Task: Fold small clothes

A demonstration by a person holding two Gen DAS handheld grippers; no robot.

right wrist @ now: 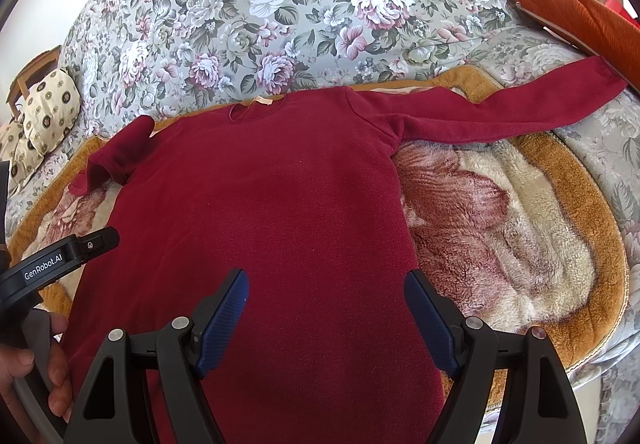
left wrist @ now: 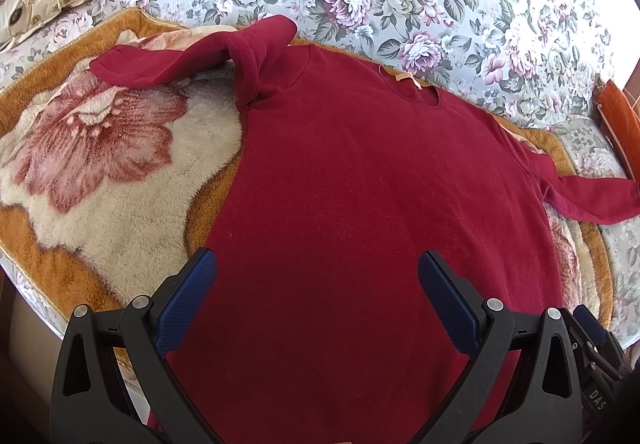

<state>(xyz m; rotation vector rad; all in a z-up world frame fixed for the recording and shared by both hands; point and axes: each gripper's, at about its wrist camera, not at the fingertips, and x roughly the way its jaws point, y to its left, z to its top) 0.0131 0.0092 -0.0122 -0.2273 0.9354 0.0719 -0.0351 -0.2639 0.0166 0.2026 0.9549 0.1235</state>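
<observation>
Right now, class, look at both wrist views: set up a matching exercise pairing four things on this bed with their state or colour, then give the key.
Things:
1. left sleeve
2. right sleeve
3. left tongs
4. plush blanket border

States:
A. stretched out straight
B. open, holding nothing
C. bunched at the shoulder
D. golden brown

Pairs: 1-C, 2-A, 3-B, 4-D
</observation>
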